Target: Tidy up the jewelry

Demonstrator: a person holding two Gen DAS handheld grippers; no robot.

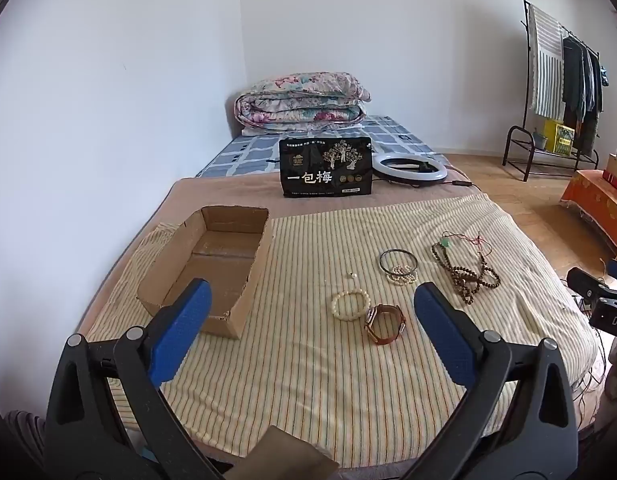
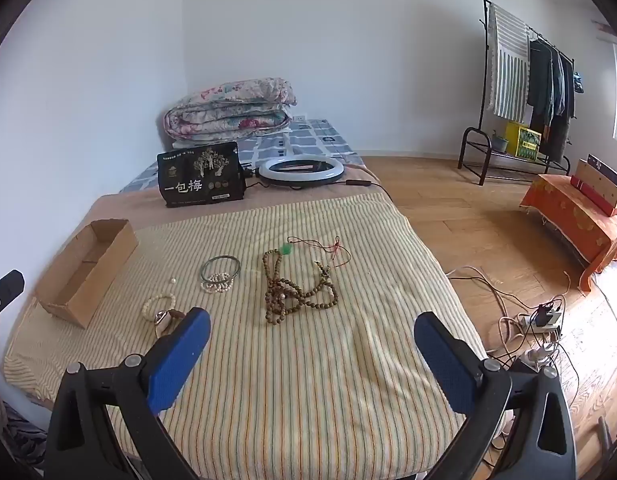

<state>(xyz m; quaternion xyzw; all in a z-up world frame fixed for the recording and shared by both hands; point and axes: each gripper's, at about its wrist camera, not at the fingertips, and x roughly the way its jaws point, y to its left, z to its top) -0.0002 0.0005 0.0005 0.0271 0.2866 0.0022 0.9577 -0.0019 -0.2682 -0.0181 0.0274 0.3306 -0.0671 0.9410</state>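
Jewelry lies on a striped cloth [image 1: 308, 380] on the bed. An empty cardboard box [image 1: 212, 264] sits at the left, also in the right wrist view [image 2: 84, 268]. A white bead bracelet [image 1: 350, 305], a brown-strap watch [image 1: 385, 323], a dark bangle over small pearls [image 1: 398, 266] and a long brown bead necklace [image 1: 466, 272] with a green pendant lie to its right. My left gripper [image 1: 312, 304] is open and empty, held above the bracelet and watch. My right gripper [image 2: 312, 332] is open and empty, near the bead necklace [image 2: 296, 288].
A black printed bag [image 1: 326, 166] stands behind the cloth beside a white ring light [image 1: 409, 167]. A folded floral quilt [image 1: 300, 98] lies at the bed's far end. A clothes rack [image 2: 520, 92], an orange-covered bench [image 2: 580, 212] and a power strip with cables [image 2: 540, 324] stand on the wooden floor right.
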